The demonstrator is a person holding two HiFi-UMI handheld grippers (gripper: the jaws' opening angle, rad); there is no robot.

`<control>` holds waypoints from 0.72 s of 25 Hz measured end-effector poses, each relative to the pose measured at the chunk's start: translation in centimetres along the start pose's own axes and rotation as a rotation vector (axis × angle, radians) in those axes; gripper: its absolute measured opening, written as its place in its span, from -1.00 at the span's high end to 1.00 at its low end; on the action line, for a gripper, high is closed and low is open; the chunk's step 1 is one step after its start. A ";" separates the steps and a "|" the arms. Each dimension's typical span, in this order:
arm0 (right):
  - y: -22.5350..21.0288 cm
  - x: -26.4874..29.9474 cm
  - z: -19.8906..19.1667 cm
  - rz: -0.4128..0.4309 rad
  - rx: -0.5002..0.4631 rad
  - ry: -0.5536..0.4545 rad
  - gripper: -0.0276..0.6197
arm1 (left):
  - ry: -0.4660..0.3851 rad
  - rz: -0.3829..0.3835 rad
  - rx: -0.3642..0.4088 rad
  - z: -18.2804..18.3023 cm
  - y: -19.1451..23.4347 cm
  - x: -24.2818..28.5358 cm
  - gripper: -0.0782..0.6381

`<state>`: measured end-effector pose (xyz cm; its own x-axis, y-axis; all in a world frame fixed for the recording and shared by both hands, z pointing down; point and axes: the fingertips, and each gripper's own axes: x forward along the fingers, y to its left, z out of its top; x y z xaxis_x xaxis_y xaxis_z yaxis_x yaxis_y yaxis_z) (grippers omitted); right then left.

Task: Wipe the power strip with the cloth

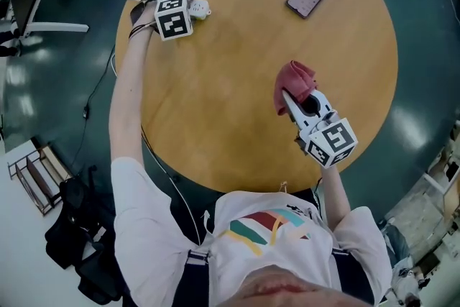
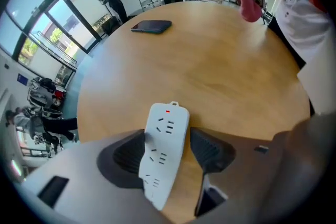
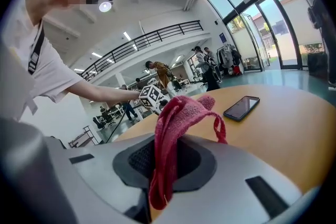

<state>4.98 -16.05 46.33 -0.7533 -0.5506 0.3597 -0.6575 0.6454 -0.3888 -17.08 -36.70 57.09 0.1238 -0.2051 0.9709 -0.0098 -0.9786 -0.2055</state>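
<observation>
Right gripper (image 3: 168, 160), clamping red knitted cloth (image 3: 173, 118), well apart from white plastic power strip (image 2: 163, 165) (lengthwise between parted jaws of left gripper (image 2: 168, 136)).

White power strip (image 2: 163, 157), red light at one end, is laid flat near the table (image 1: 237, 126) edge. Pinkish-red cloth (image 3: 167, 128) is held bunched and drooping, pinched in the right gripper (image 3: 165, 165).

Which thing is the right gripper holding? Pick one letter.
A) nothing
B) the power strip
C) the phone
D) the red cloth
D: the right gripper is shut on the red cloth, which hangs from between its jaws, while the phone lies apart from it on the table.
</observation>
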 end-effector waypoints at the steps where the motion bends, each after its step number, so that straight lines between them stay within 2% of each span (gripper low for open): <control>1: -0.1 0.1 -0.3 0.006 0.003 0.006 0.80 | 0.015 0.014 0.023 0.1 0.2 0.1 -0.10; 4: -0.2 0.5 -0.9 0.028 0.021 0.019 0.80 | 0.056 0.026 0.082 0.3 0.6 0.3 -0.07; 8: 0.4 1.3 -1.1 0.041 0.011 0.035 0.79 | 0.078 0.034 0.082 -0.1 0.7 0.3 -0.03; 12: 1.1 1.2 -1.0 0.049 -0.011 0.040 0.80 | 0.128 0.013 0.145 -0.3 -2.1 -0.1 -0.01; 15: 1.6 0.6 -0.8 0.052 -0.023 0.035 0.80 | 0.109 -0.003 0.195 0.8 -5.9 -0.7 -0.01; 18: 2.4 -0.3 -0.6 0.060 -0.036 0.027 0.80 | 0.027 0.003 0.218 3.2 -10.4 -1.2 0.01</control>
<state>3.63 -14.01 45.82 -0.7901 -0.4965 0.3596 -0.6099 0.6958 -0.3793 -13.91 -26.25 57.69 0.0974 -0.2110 0.9726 0.2052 -0.9520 -0.2270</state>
